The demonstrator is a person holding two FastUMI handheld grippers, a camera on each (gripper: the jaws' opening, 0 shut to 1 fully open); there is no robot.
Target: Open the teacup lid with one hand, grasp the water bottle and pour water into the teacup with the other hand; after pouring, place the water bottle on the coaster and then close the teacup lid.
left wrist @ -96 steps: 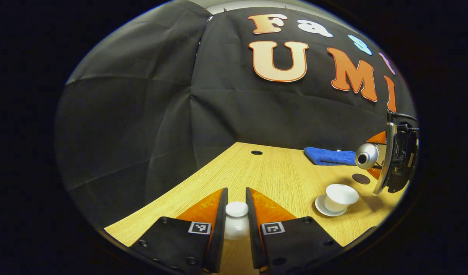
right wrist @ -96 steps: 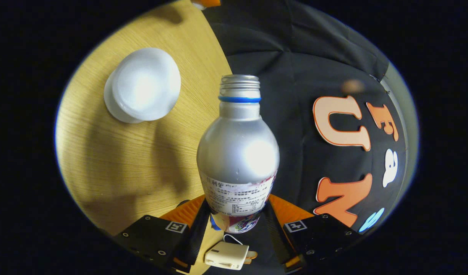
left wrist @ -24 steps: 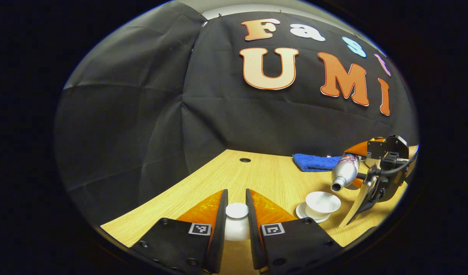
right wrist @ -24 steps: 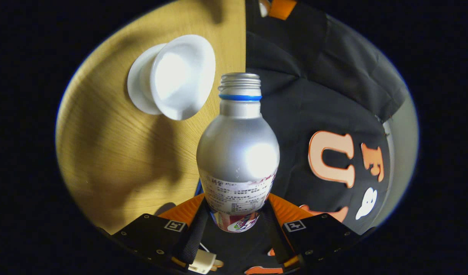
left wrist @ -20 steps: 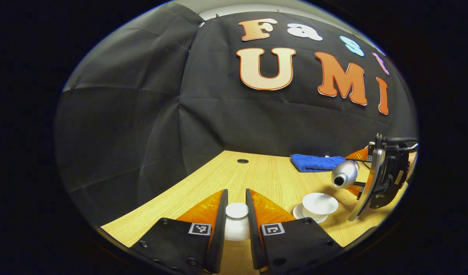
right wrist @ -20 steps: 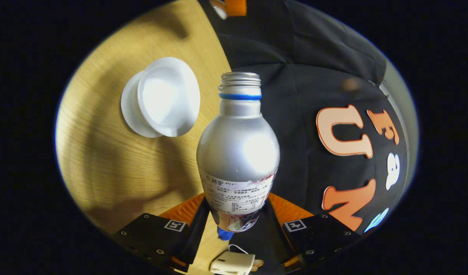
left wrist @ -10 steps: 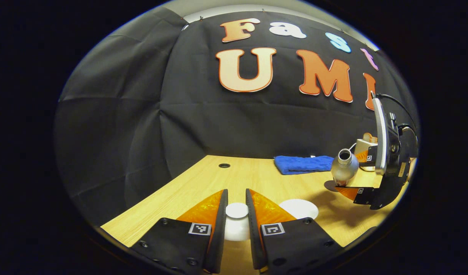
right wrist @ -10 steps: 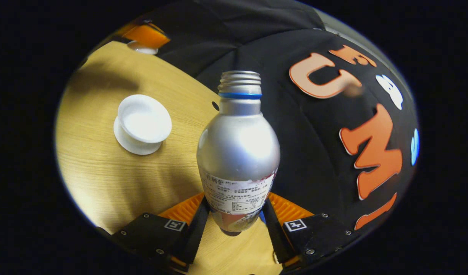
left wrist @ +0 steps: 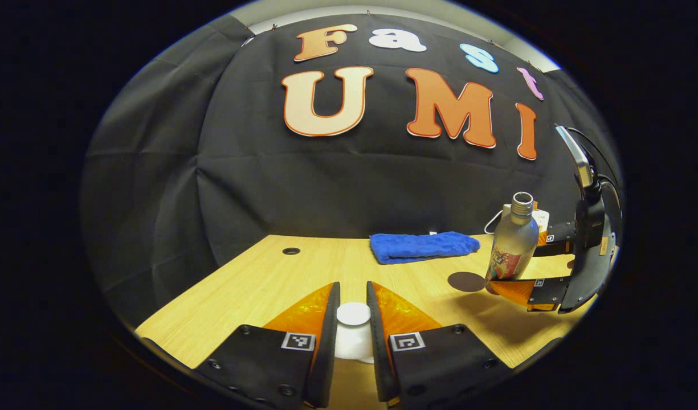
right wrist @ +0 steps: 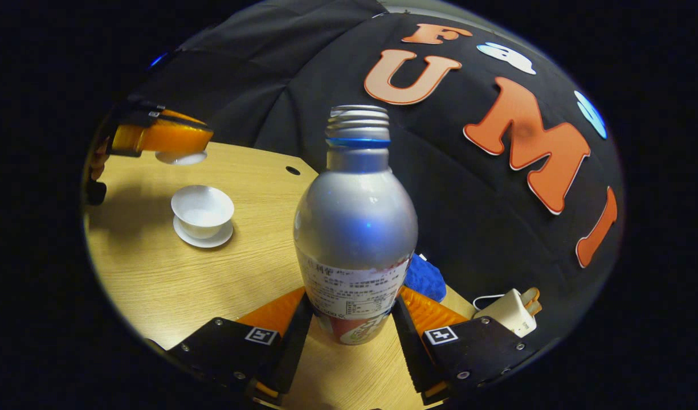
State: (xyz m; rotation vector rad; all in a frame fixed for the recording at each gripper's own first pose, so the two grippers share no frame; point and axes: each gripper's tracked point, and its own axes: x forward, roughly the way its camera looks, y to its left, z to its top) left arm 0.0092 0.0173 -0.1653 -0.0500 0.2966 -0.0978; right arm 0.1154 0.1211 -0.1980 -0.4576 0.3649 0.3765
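Note:
My left gripper is shut on the white teacup lid, held above the wooden table. My right gripper is shut on the silver water bottle, upright and uncapped. In the left gripper view the bottle hangs in the right gripper just right of the dark round coaster. The open white teacup stands on its saucer at the left of the right gripper view. Above the cup hovers the left gripper with the lid.
A folded blue towel lies at the back of the table, also behind the bottle. A white charger with a cord sits at the right. The tabletop has a cable hole near the black cloth wall.
The bottle has swung from tilted over the teacup back to upright and moved away from the cup toward the coaster. The left gripper keeps the lid and has turned right.

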